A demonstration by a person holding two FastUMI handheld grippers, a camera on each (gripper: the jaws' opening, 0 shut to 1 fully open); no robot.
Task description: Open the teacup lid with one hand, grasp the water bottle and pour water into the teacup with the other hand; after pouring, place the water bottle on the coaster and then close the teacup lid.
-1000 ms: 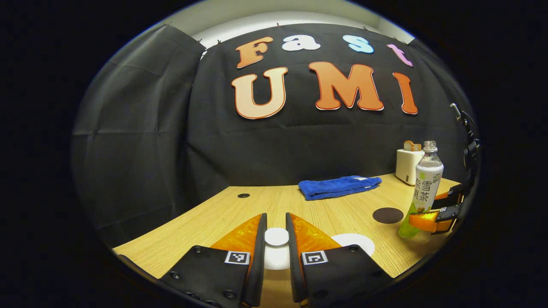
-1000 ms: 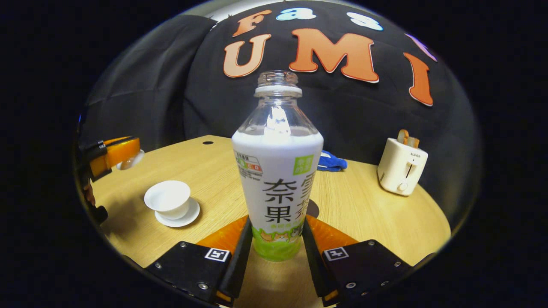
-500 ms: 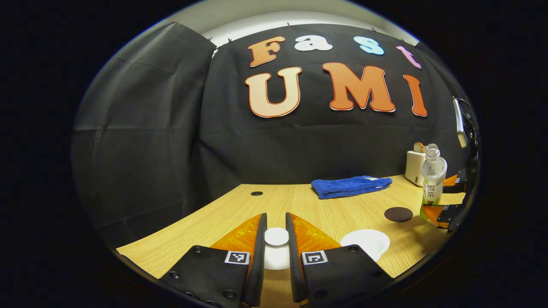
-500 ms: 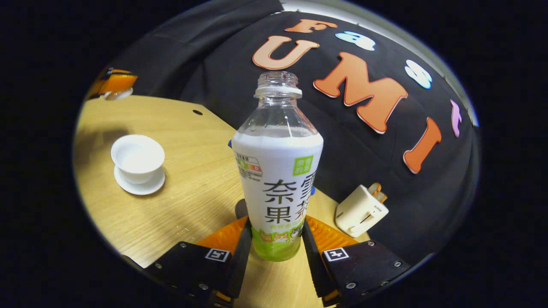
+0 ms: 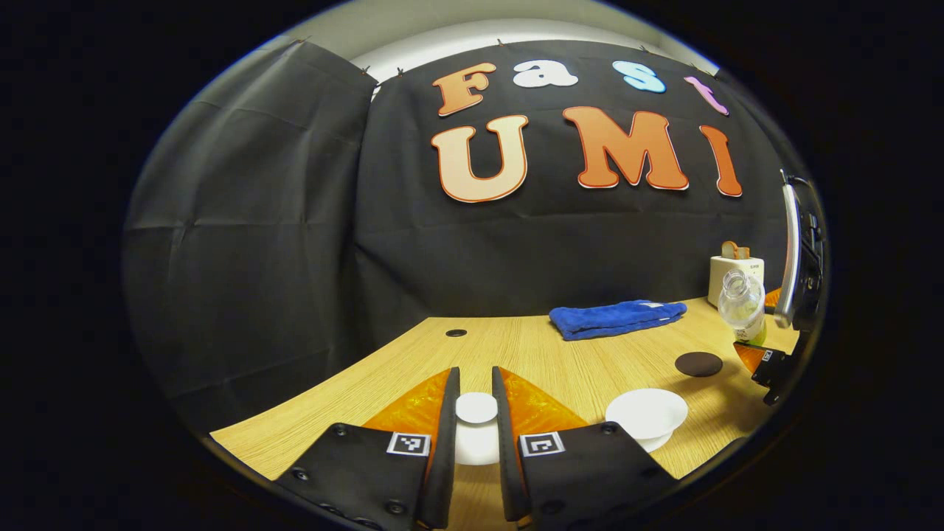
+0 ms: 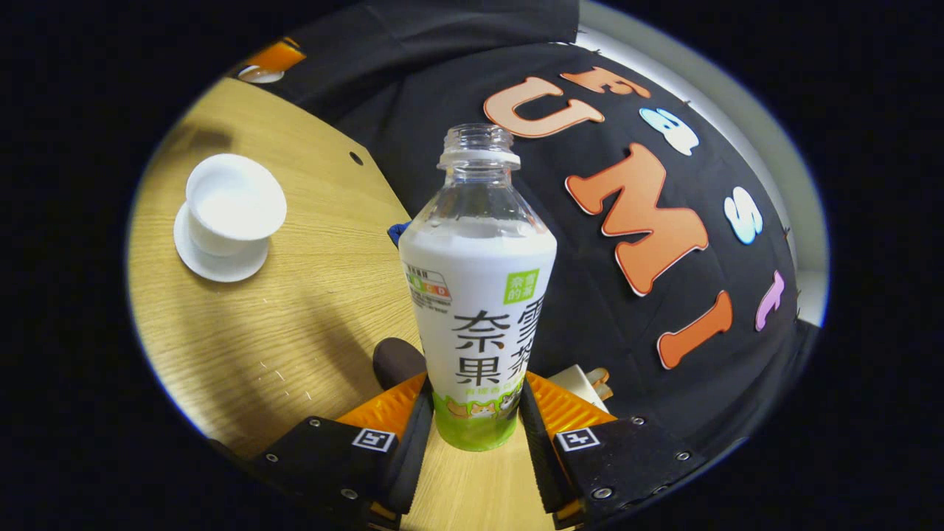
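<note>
My left gripper (image 5: 476, 409) is shut on the white teacup lid (image 5: 476, 407) by its knob, held above the table. To its right the open white teacup (image 5: 647, 413) sits on its saucer. In the right gripper view my right gripper (image 6: 473, 413) is shut on the uncapped water bottle (image 6: 478, 295), tilted toward the teacup (image 6: 234, 203) at upper left. The bottle (image 5: 740, 304) also shows at the far right of the left gripper view, leaning with its mouth toward the cup. The dark round coaster (image 5: 698, 363) lies on the table; its edge (image 6: 397, 360) peeks beside the bottle.
A folded blue towel (image 5: 616, 318) lies at the back of the wooden table (image 5: 546, 354). A cream toaster (image 5: 734, 267) stands at the back right, and shows behind the bottle (image 6: 582, 383). The left gripper (image 6: 271, 60) with the lid appears far off.
The right gripper has lifted and tilted the bottle more and more toward the teacup. The left gripper has kept the lid held and drifted slightly left, so the cup shows more fully.
</note>
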